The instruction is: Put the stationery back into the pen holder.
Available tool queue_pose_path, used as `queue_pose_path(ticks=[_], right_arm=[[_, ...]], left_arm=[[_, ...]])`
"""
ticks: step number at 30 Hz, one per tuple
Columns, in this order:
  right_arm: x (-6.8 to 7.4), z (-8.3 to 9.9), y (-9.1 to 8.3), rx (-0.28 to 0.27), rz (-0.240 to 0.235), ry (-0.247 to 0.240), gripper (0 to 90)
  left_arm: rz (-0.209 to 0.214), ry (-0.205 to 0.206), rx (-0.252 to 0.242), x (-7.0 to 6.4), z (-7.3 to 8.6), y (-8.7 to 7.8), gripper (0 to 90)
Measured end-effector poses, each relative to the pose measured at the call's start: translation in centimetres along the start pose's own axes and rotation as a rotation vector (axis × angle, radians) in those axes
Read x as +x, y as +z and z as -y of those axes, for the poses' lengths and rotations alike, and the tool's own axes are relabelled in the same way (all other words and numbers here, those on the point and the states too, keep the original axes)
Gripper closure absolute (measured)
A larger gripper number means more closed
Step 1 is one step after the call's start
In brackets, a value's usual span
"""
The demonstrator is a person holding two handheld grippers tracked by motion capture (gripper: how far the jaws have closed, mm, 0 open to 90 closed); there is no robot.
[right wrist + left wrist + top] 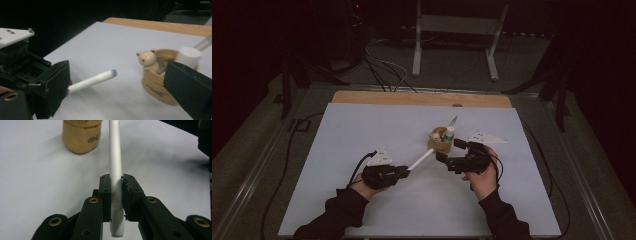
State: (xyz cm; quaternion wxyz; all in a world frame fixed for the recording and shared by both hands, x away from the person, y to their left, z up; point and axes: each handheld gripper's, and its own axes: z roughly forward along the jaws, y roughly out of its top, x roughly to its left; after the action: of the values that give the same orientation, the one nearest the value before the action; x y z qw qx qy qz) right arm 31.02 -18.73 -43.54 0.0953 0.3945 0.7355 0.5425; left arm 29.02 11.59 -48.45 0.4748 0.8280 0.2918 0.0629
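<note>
My left gripper (pixel 406 171) is shut on the lower end of a white marker (pixel 421 161). The marker slants up and to the right, its tip close to a tan wooden cup (pixel 439 145). In the left gripper view the marker (pixel 115 165) stands between the closed jaws, and the cup (pixel 81 137) is ahead to the left. My right gripper (pixel 450 150) is open just right of the cup. In the right gripper view its jaws stand wide apart (pixel 120 92). Between them lie the marker's bluish tip (pixel 113 73) and the cup (pixel 155 85), which holds a small bear figure (pixel 147 60) and a white ribbed cap (pixel 190 56).
The white sheet (pixel 362 150) covers a wooden table (pixel 412 97). A thin pen (pixel 454 121) leans out of the cup toward the back. Cables (pixel 382 70) and a metal stand (pixel 457 30) lie on the dark floor beyond the table.
</note>
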Motion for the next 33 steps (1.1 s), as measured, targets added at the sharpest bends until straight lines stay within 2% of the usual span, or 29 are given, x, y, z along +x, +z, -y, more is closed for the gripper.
queue_pose_path(ticks=[5, 9, 14, 18, 19, 20, 21, 22, 23, 24, 25, 26, 27, 28, 29, 30, 31, 32, 33], right_arm=[[0.5, 0.0, 0.6, -0.015, -0.044, -0.014, 6.0], [1.1, 0.0, 1.3, -0.009, -0.075, -0.004, 3.9], [1.4, -0.1, 2.0, 0.009, -0.083, 0.056, 3.3], [1.6, 0.0, 2.5, 0.011, -0.071, 0.067, 3.6], [1.6, 0.1, 2.7, 0.017, -0.079, 0.084, 3.6], [1.6, 0.2, 3.1, 0.022, -0.095, 0.13, 6.6], [1.6, 0.2, 3.1, 0.022, -0.095, 0.13, 6.6], [1.6, 0.3, 3.4, 0.026, -0.083, 0.167, 12.4], [1.6, 0.3, 3.4, 0.026, -0.083, 0.167, 12.4], [1.5, 0.5, 3.6, 0.032, -0.087, 0.208, 16.7], [1.5, 0.5, 3.6, 0.032, -0.087, 0.208, 16.7], [1.3, 0.6, 3.7, 0.039, -0.107, 0.246, 23.9], [1.3, 0.6, 3.7, 0.039, -0.107, 0.246, 23.9], [1.1, 0.7, 3.7, 0.044, -0.13, 0.287, 33.0], [1.1, 0.7, 3.7, 0.044, -0.13, 0.287, 33.0], [1.0, 0.7, 3.7, 0.047, -0.135, 0.307, 37.2], [1.0, 0.7, 3.7, 0.047, -0.135, 0.307, 37.2], [0.9, 0.8, 3.7, 0.052, -0.149, 0.323, 43.2], [0.9, 0.8, 3.7, 0.052, -0.149, 0.323, 43.2]], left_arm=[[0.008, -0.025, -0.023, 0.2, 0.2, -0.1, 79.4], [0.016, -0.03, -0.042, 0.3, 0.2, -0.1, 79.4], [0.02, -0.036, -0.066, 0.3, 0.2, -0.2, 79.4], [0.023, -0.042, -0.078, 0.5, 0.3, -0.3, 79.4], [0.022, -0.039, -0.087, 0.5, 0.3, -0.3, 79.4], [0.019, -0.031, -0.099, 0.5, 0.3, -0.4, 79.4], [0.019, -0.031, -0.099, 0.5, 0.3, -0.4, 79.4], [0.018, -0.026, -0.114, 0.4, 0.3, -0.5, 79.4], [0.018, -0.026, -0.114, 0.4, 0.3, -0.5, 79.4], [0.024, -0.012, -0.131, 0.4, 0.3, -0.5, 79.4], [0.024, -0.012, -0.131, 0.4, 0.3, -0.5, 79.4], [0.033, -0.003, -0.154, 0.4, 0.3, -0.6, 79.4], [0.033, -0.003, -0.154, 0.4, 0.3, -0.6, 79.4], [0.034, 0.01, -0.167, 0.3, 0.4, -0.5, 79.4], [0.034, 0.01, -0.167, 0.3, 0.4, -0.5, 79.4], [0.037, 0.018, -0.178, 0.4, 0.4, -0.5, 79.4], [0.037, 0.018, -0.178, 0.4, 0.4, -0.5, 79.4], [0.045, 0.03, -0.185, 0.4, 0.5, -0.5, 79.4], [0.045, 0.03, -0.185, 0.4, 0.5, -0.5, 79.4]])
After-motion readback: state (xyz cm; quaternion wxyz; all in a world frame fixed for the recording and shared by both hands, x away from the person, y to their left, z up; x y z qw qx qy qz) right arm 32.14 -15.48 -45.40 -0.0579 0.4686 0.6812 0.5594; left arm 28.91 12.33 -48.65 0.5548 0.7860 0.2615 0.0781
